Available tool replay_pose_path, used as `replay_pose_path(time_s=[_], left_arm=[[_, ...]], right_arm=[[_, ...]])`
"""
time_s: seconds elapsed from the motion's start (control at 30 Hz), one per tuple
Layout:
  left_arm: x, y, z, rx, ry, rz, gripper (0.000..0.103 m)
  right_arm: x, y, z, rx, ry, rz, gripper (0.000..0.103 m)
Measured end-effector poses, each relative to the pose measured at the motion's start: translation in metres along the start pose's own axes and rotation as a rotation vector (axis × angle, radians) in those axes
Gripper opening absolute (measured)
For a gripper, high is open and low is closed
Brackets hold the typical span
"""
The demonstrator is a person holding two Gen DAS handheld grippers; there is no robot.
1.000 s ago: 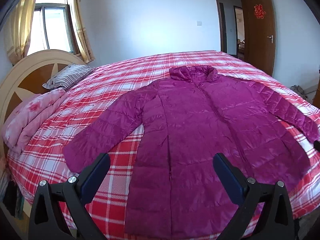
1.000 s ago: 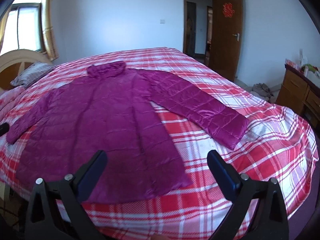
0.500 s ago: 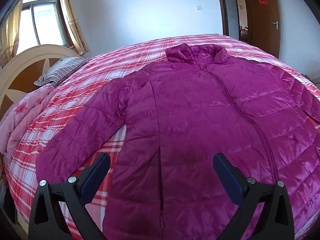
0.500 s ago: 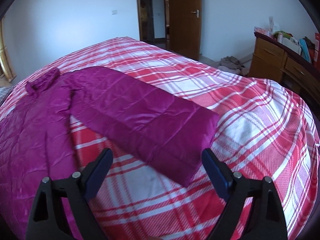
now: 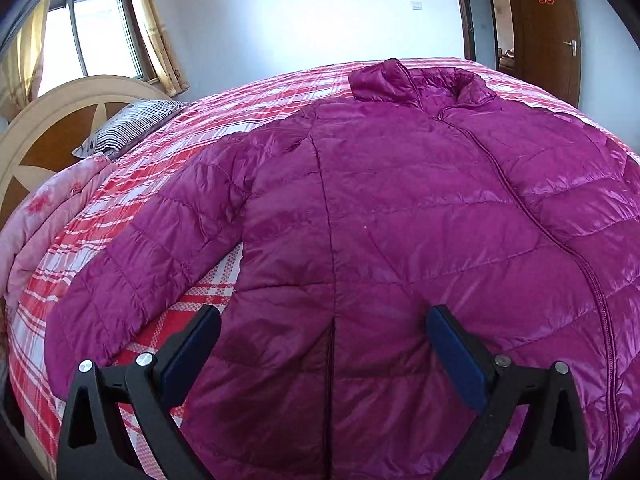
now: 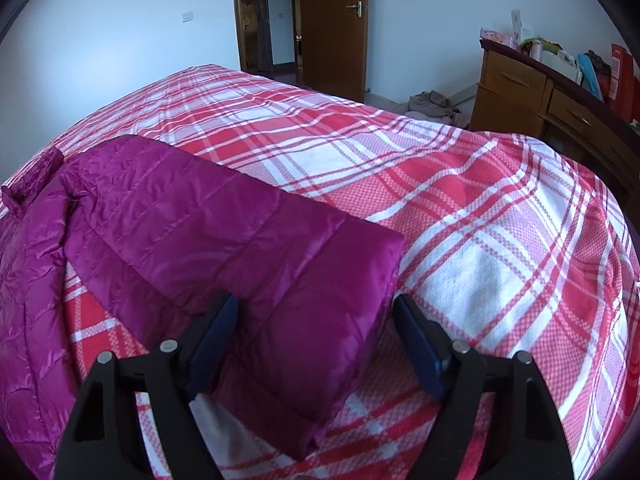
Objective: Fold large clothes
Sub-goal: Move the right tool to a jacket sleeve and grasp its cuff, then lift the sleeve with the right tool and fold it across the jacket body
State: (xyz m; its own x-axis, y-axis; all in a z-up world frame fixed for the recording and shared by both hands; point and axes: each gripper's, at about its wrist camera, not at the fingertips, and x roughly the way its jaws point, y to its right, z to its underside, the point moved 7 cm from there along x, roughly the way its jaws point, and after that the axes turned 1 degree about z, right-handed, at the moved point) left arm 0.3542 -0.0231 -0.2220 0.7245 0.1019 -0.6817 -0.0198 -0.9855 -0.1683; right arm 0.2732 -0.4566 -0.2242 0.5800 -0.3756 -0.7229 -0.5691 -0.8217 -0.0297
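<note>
A magenta puffer jacket [image 5: 400, 208] is lying flat, front up and zipped, across a bed covered in a red and white plaid sheet [image 6: 460, 184].

In the left wrist view, a striped pillow [image 5: 128, 128] and a folded pink quilt [image 5: 44, 216] are sitting at the far left by the headboard. The jacket's near sleeve [image 5: 152, 256] is stretching out beside them. The left gripper [image 5: 324, 356] is hovering over the lower body of the jacket with its jaws spread wide and nothing between the pads.

In the right wrist view, the jacket's other sleeve [image 6: 224, 240] is running from the collar at the left edge down toward the camera. The right gripper [image 6: 316, 340] is straddling the cuff [image 6: 320, 304], and its jaws are closing with the cuff between them, not yet pinching it. A wooden dresser [image 6: 520, 92] is standing at the right.

The work appears to be at its first step: taking hold of a sleeve to fold it inward. The next move likely calls for the right jaws to close firmly on the cuff, then carry it across the chest while the slippery fabric is kept from sliding.
</note>
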Motion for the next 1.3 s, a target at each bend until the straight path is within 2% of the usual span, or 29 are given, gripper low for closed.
replay_pose_path(time_s=[0.13, 0.2, 0.27, 0.33, 0.37, 0.4, 0.47, 0.57, 0.73, 0.93, 1.1, 1.17, 1.3], left_arm=[[0.003, -0.002, 0.003, -0.02, 0.008, 0.023, 0.102], [0.005, -0.004, 0.004, -0.039, 0.001, 0.052, 0.102], [0.007, -0.008, 0.005, -0.063, -0.006, 0.082, 0.102], [0.008, -0.01, 0.005, -0.065, -0.006, 0.092, 0.102], [0.008, -0.01, 0.006, -0.062, -0.006, 0.096, 0.102], [0.008, -0.011, 0.006, -0.06, -0.005, 0.1, 0.102], [0.008, -0.011, 0.006, -0.06, -0.003, 0.106, 0.102], [0.007, -0.012, 0.007, -0.062, 0.003, 0.107, 0.102], [0.007, -0.011, 0.007, -0.06, 0.009, 0.102, 0.102], [0.006, -0.011, 0.007, -0.06, 0.011, 0.099, 0.102], [0.006, -0.01, 0.008, -0.063, 0.018, 0.1, 0.102], [0.006, -0.011, 0.008, -0.068, 0.017, 0.106, 0.102], [0.006, -0.012, 0.01, -0.079, 0.017, 0.117, 0.102]], right_arm=[[0.007, 0.007, -0.006, 0.049, -0.02, -0.052, 0.072], [0.006, 0.012, -0.009, 0.092, -0.02, -0.082, 0.056], [0.01, 0.014, -0.011, 0.099, -0.042, -0.099, 0.048], [0.012, 0.014, -0.014, 0.102, -0.051, -0.126, 0.035], [0.012, 0.012, -0.017, 0.104, -0.057, -0.151, 0.024], [0.011, 0.011, -0.018, 0.101, -0.056, -0.158, 0.018], [0.004, 0.01, -0.029, 0.083, -0.02, -0.146, 0.014], [-0.005, 0.013, -0.051, 0.068, 0.033, -0.112, 0.013], [-0.03, 0.007, -0.112, 0.023, 0.14, -0.058, 0.012], [-0.093, -0.05, -0.189, -0.142, 0.347, -0.019, 0.012], [-0.143, -0.127, -0.205, -0.329, 0.494, -0.04, 0.012], [-0.162, -0.165, -0.199, -0.405, 0.548, -0.07, 0.012], [-0.177, -0.222, -0.178, -0.524, 0.597, -0.13, 0.012]])
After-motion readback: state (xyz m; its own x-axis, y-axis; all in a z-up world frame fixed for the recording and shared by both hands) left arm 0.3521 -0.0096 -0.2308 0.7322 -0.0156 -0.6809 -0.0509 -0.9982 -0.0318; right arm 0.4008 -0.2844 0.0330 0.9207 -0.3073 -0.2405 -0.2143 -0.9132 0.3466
